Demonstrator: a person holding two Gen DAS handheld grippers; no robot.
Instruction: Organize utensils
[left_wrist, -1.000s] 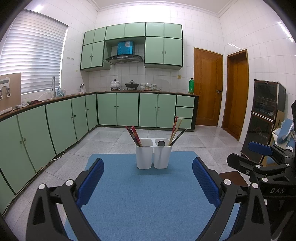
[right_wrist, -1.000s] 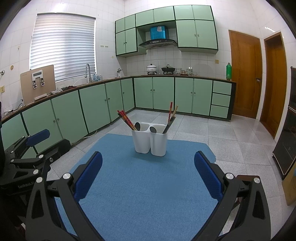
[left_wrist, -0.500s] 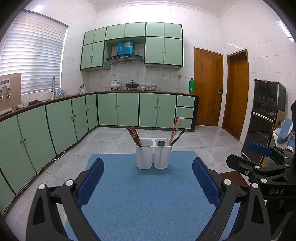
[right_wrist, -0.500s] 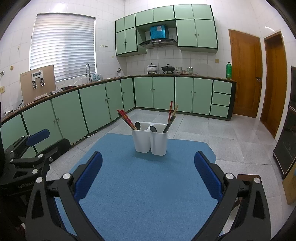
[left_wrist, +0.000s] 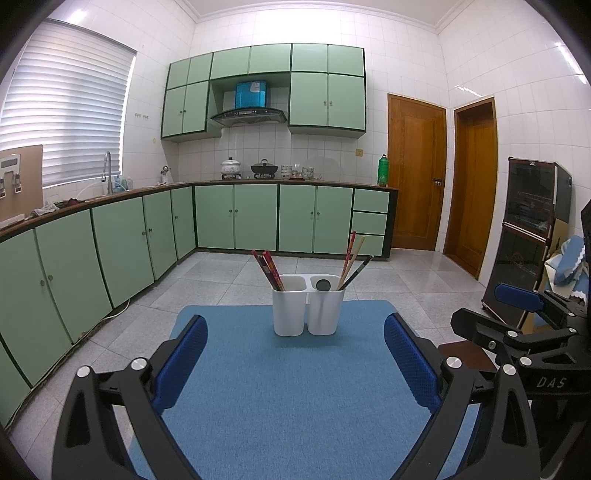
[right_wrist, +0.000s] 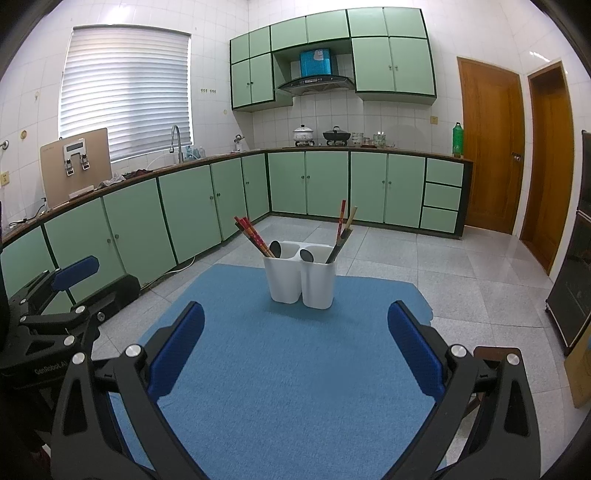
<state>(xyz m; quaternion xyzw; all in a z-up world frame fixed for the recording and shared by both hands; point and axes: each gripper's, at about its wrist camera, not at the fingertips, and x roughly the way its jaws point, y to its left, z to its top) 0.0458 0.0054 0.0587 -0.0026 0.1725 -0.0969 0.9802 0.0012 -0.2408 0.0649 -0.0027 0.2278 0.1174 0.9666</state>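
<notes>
A white two-compartment utensil holder (left_wrist: 308, 310) (right_wrist: 301, 282) stands at the far middle of a blue mat (left_wrist: 291, 398) (right_wrist: 291, 369). Red chopsticks (left_wrist: 267, 269) (right_wrist: 253, 236) lean out of its left cup. Mixed chopsticks (left_wrist: 352, 260) (right_wrist: 343, 230) and a dark spoon (left_wrist: 323, 285) (right_wrist: 306, 255) stand in its right cup. Another dark spoon (right_wrist: 275, 249) sits in the left cup. My left gripper (left_wrist: 293, 360) and right gripper (right_wrist: 295, 345) are both open and empty, hovering over the near mat, well short of the holder.
The right gripper shows at the right edge of the left wrist view (left_wrist: 517, 317), and the left gripper at the left edge of the right wrist view (right_wrist: 70, 280). Green kitchen cabinets (left_wrist: 110, 251) line the left and back. A dark cabinet (left_wrist: 532, 229) stands right.
</notes>
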